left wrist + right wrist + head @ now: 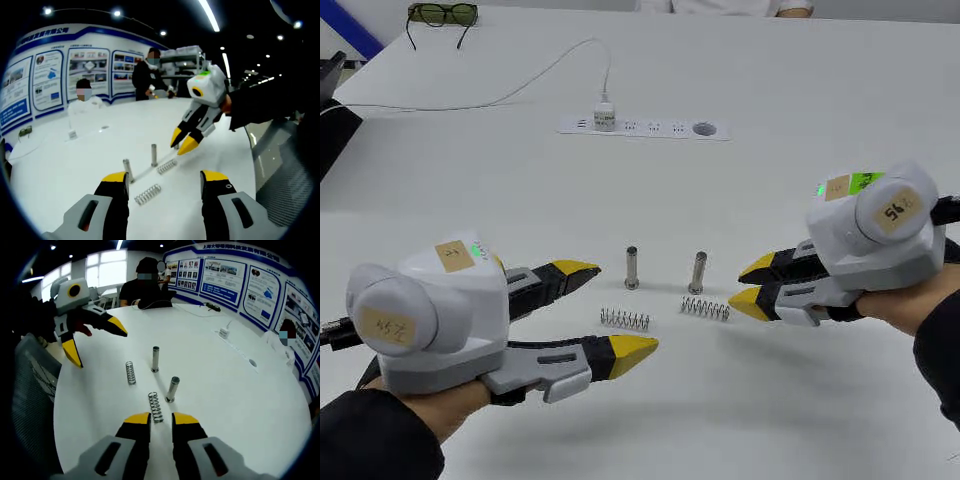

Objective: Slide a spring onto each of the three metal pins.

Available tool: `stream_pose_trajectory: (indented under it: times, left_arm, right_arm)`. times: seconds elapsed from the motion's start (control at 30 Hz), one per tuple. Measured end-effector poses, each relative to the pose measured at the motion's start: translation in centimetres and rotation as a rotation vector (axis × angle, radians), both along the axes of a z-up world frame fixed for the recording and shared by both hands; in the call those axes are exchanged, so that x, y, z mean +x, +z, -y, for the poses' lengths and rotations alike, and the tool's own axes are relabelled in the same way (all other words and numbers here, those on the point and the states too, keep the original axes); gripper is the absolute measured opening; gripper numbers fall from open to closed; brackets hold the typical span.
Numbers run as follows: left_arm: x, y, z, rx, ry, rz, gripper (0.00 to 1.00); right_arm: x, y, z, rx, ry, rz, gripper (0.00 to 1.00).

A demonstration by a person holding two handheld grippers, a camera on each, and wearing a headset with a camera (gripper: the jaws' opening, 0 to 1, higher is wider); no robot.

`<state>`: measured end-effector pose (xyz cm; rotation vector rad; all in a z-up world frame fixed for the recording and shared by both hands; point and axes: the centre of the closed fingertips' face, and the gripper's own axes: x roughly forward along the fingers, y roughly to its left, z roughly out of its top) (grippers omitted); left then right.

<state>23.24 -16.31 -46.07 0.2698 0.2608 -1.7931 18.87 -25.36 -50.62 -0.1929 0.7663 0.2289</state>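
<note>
Two short metal pins stand upright on the white table, the left pin (pixel 632 267) (pixel 128 170) (pixel 155 359) and the right pin (pixel 698 272) (pixel 154 155) (pixel 172 389). A spring lies flat in front of each: the left spring (pixel 625 319) (pixel 148 194) (pixel 130 373) and the right spring (pixel 705 308) (pixel 167 166) (pixel 156 407). My left gripper (pixel 610 308) (pixel 165 176) (pixel 97 345) is wide open beside the left spring, holding nothing. My right gripper (pixel 752 285) (pixel 161 418) (pixel 185 140) is narrowly open, its tips just short of the right spring's end.
A white power strip (pixel 645 127) with a plug and cable lies further back on the table. Dark glasses (pixel 442 14) rest at the far left corner. A person (pixel 145 285) sits at the table's far side, and a grey mesh chair (pixel 35 390) stands by the table's edge.
</note>
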Motion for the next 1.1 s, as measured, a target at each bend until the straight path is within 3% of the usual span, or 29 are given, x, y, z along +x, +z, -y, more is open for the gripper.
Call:
stream_pose_trajectory:
  times: [0.3, 0.73, 1.1]
  left_arm:
    - [-0.1, -0.1, -0.1, 0.004, -0.003, -0.001, 0.58]
    - [-0.2, -0.3, 0.0, 0.011, -0.008, -0.004, 0.57]
    - [-0.6, -0.3, -0.1, 0.014, -0.018, -0.002, 0.57]
  right_arm:
    - [0.3, -2.1, 0.3, -0.016, 0.029, -0.049, 0.15]
    - [0.4, -3.8, 0.0, -0.02, 0.081, -0.105, 0.13]
    - [0.2, -3.4, -0.1, 0.0, 0.076, -0.109, 0.12]
